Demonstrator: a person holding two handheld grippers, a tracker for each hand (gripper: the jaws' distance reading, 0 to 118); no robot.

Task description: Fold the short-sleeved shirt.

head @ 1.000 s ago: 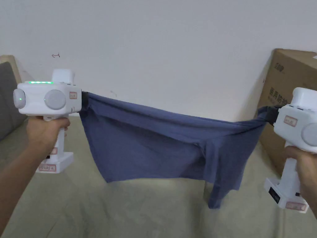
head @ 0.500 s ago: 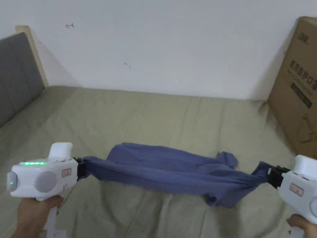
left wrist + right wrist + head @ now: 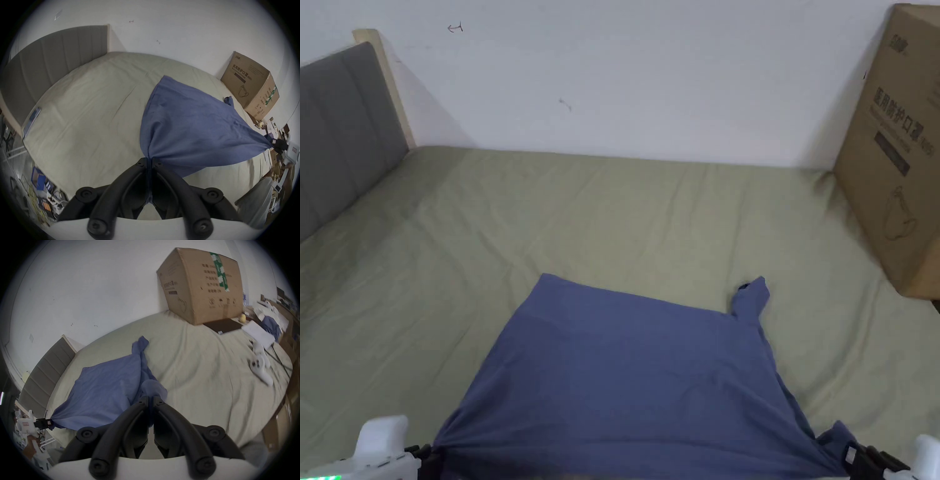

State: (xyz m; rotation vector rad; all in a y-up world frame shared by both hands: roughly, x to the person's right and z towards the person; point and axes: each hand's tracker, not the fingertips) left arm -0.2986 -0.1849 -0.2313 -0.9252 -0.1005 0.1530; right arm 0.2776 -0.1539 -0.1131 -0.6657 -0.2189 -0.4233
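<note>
The blue short-sleeved shirt lies spread over the olive bed sheet, its far edge flat and one sleeve sticking up at the far right. My left gripper is shut on the near left corner of the shirt at the bottom left of the head view. My right gripper is shut on the near right corner, with cloth bunched at its jaws. Between the two grippers the near edge is pulled taut just above the bed.
A large cardboard box stands on the bed at the far right against the white wall. A grey padded headboard runs along the left. A dark flat item, a white sheet and white gripper devices lie on the bed's right.
Both grippers have come down and back towards me, drawing the hanging shirt out flat onto the sheet. The head camera has tilted down.
</note>
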